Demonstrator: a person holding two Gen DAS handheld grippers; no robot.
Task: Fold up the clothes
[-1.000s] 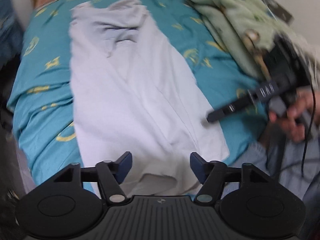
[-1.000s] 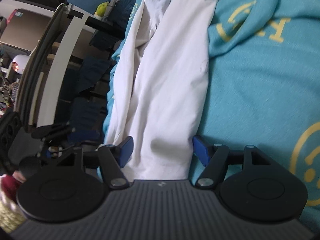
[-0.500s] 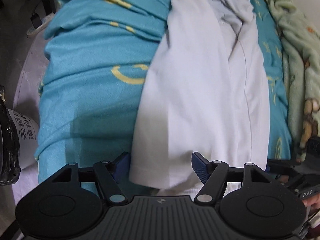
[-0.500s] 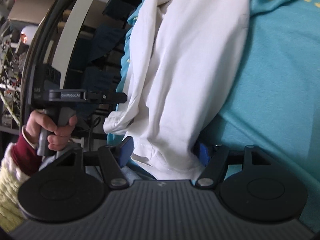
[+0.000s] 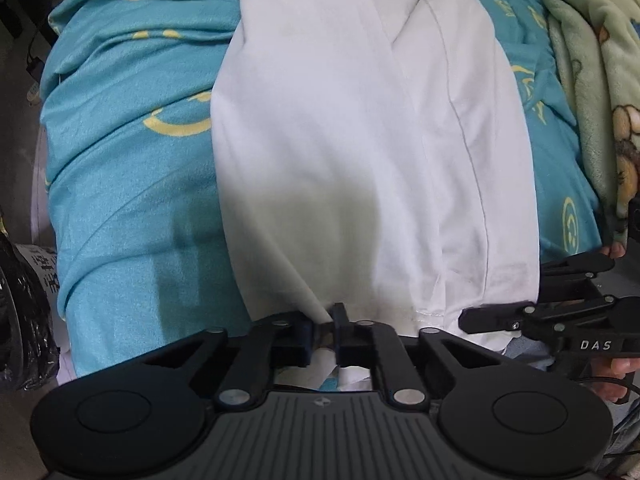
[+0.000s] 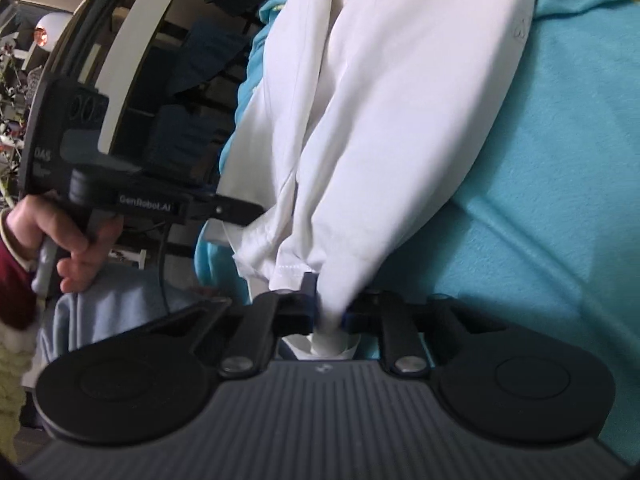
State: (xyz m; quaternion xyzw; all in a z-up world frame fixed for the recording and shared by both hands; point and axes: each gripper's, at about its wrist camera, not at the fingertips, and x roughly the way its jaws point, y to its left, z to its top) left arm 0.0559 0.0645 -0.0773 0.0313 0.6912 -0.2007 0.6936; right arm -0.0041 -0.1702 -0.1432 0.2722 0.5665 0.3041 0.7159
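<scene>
- Surface: teal bedspread (image 5: 132,184) with yellow print, wrinkled, covering the bed; fills 9 o'clock side of my left view and 3 o'clock side of my right view (image 6: 540,200).
- Room, left view: black plastic bag (image 5: 20,312) at 8 o'clock off the bed edge, bit of floor at 10.
- Room, right view: dark shelving (image 6: 180,80) and a white curved frame (image 6: 132,52) at 10–11 o'clock, blurry.
- White garment (image 5: 360,152) lies lengthwise down the bed middle, running from 12 to 6 o'clock, near hem bunched at my tongs.
- My left gripper (image 5: 325,330): closed down, clamped on the garment hem at 6 o'clock.
- Pale green blanket (image 5: 592,60) with bear print at 1–3 o'clock, along the bed's far side.
- My right gripper (image 6: 328,312): clamped on the hem too, cloth squeezed between the fingers; seen in left view at 4 o'clock (image 5: 464,318).
- Right view: left tool (image 6: 256,214) at 9 o'clock, my left hand (image 6: 68,248) on its handle, red sleeve.
- Nothing sits on the garment; the two tools are near each other at the hem.
</scene>
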